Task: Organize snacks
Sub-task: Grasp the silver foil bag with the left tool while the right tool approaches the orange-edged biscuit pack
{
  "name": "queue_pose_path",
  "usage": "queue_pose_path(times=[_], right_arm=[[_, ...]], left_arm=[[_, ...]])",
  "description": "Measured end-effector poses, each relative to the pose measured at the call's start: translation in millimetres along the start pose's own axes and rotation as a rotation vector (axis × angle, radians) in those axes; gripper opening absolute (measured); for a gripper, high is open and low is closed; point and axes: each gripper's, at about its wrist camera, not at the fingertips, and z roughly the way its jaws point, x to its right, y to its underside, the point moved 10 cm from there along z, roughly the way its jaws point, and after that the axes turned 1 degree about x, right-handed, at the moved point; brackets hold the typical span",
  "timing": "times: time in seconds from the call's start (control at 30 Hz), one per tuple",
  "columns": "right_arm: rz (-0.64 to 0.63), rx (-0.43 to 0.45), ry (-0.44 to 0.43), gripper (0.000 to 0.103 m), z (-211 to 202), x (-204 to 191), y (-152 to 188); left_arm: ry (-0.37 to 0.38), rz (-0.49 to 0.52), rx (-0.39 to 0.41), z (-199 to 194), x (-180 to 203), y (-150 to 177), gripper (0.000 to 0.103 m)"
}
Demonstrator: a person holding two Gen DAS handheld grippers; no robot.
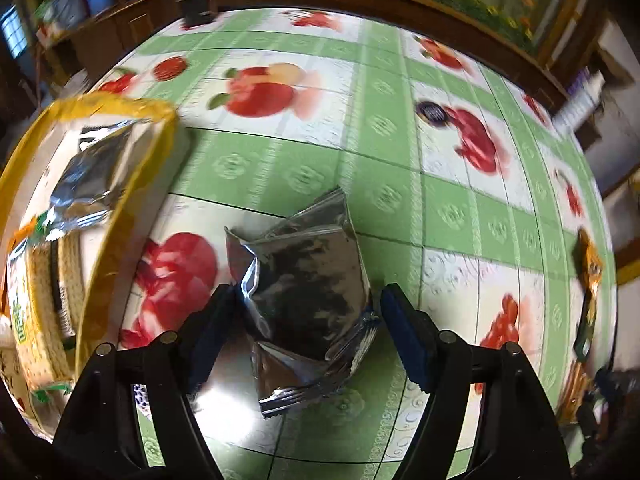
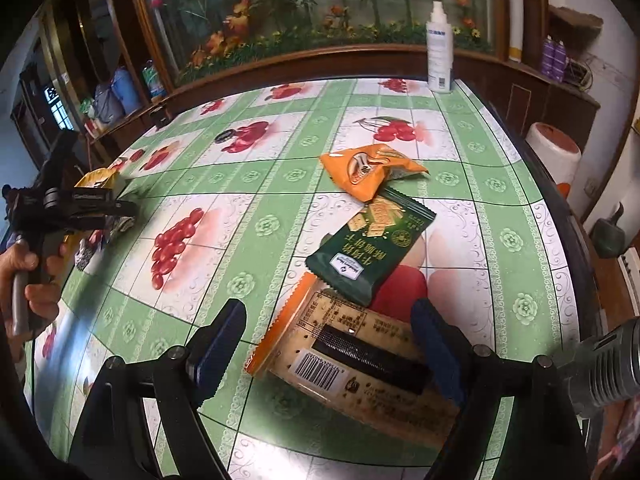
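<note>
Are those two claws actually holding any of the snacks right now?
No. The left gripper straddles a silver packet, the right gripper a cracker pack; neither is clamped.

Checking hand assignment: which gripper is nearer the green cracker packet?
Right. The right gripper hovers just short of the green cracker packet; the left gripper is far across the table.

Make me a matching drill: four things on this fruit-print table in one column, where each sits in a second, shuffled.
Things:
1. silver packet
2. green packet
3. white spray bottle
4. orange packet

Places:
A. at the table's far edge
B. between the left hand-held gripper's open jaws
C. partly over the orange-edged cracker pack
D. just beyond the green packet

Pairs: 1-B, 2-C, 3-A, 4-D
</note>
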Motion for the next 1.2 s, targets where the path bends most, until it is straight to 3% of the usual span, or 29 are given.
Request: queue_pose_path(times=[0.07,0.17,0.23,0.33,0.6,0.8,0.97,1.0,1.03,1.13,1.2], right_arm=[[-0.007,-0.018,-0.036,0.087,-3,-10,7],[-0.05,-0.057,-0.087,0.086,-8,-32,20],[-0.099,-0.064,-0.113,0.086,-14,-48,28],[-0.158,-0.049,-0.115,0.086,-23,-58,35],[-0.157,-0.046,-0.109,0.087,-21,-48,35],[-0.172,-0.045,-0.133,0.087,-20,-48,29],[-0.196,-0.071,-0.141,0.087,-15,-54,31],[-0.2,-0.08,-0.146,0.087,-14,-55,33],[-0.203,-0.088,-0.153,0.087,-14,-57,36],[-0.221,-0.114,-0.157,0.087,-16,-63,45],[-0.245,-0.131,-0.196,0.087,-24,-74,54]], left_arm=[[0.02,0.084,-0.002,-2,16,6,0.074],[0.128,0.216,-0.013,-13,45,25,0.074],[0.106,0.241,0.022,-21,46,29,0.074],[0.096,0.195,0.033,-25,36,24,0.074],[0.167,-0.022,-0.047,-7,27,5,0.074],[0.085,-0.075,-0.051,3,26,-7,0.075],[0.035,0.064,-0.028,8,36,-6,0.074],[0.044,0.102,-0.022,7,40,-5,0.066],[0.063,0.166,-0.01,4,46,-1,0.061],[0.165,0.322,-0.027,-8,60,17,0.06],[0.21,0.345,-0.039,-17,56,27,0.061]])
